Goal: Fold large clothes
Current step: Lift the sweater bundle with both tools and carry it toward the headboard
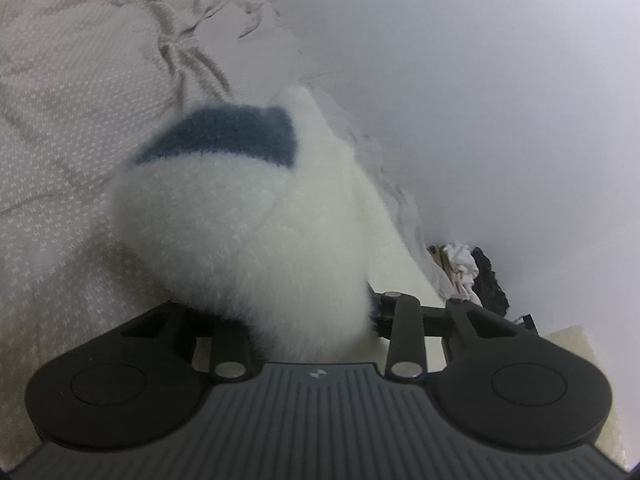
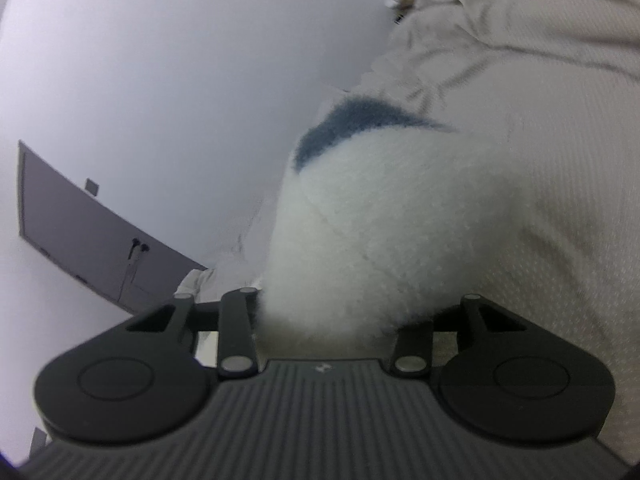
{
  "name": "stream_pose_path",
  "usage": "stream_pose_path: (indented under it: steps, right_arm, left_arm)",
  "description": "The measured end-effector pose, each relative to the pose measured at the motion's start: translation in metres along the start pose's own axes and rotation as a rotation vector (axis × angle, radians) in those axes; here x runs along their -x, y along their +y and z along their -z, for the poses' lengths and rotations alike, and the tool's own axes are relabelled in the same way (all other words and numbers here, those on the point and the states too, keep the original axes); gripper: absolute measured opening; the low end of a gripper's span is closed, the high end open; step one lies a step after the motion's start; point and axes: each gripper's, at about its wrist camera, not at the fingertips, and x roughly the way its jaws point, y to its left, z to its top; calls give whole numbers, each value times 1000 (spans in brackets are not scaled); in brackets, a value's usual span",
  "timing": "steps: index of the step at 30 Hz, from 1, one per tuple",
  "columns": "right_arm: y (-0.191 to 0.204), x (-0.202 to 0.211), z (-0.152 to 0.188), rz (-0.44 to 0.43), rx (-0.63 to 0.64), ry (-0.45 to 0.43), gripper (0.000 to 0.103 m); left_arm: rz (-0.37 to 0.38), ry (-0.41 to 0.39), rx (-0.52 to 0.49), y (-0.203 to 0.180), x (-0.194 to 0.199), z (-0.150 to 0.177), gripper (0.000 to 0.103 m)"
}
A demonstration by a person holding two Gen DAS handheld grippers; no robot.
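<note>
- While I look along my left tongs [image 1: 320,320], a bunched wad of fluffy white garment [image 1: 248,220] fills the gap between the two arms and hides the fingertips entirely.
- From what I can see, the left tongs are clamped on the garment: the fleece bulges up and out right where the arms meet it.
- A blue-grey patch [image 1: 224,136] sits on the far upper side of the bunch, and a flatter cream strip of the same garment trails off to the right of it, down toward the tongs' right arm.
- Behind it lies the bed's patterned cover [image 1: 60,120], creased toward the top of the view.
- At the right edge, beside the bed, I make out a small heap of white and black cloth [image 1: 476,272].
- On the right side the picture is much the same: my right tongs [image 2: 340,320] are closed on the garment [image 2: 392,220], which swells up from between the arms and covers their tips.
- Its blue-grey patch [image 2: 344,124] shows on the far top edge here too.
- Beyond it, the pale bed cover [image 2: 560,160] spreads to the right, a plain wall [image 2: 160,80] rises to the left, and a dark screen [image 2: 80,224] hangs on that wall.
</note>
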Motion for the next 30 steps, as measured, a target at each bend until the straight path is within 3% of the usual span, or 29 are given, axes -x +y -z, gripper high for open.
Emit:
stream_pose_path:
  steps: [8, 16, 24, 30]
  right_arm:
    - [14, 39, -28, -42, 72, -22, 46]
    - [30, 93, -102, -84, 101, -115, 46]
    - [15, 145, -200, -85, 146, -263, 46]
    - [-39, 158, -259, -25, 122, -358, 46]
  left_arm:
    - [65, 25, -72, -44, 19, 9, 40]
    - [166, 37, -175, -152, 5, 11, 40]
    - [296, 71, -288, -284, -63, 40, 40]
    - [334, 144, -329, -340, -143, 85, 40]
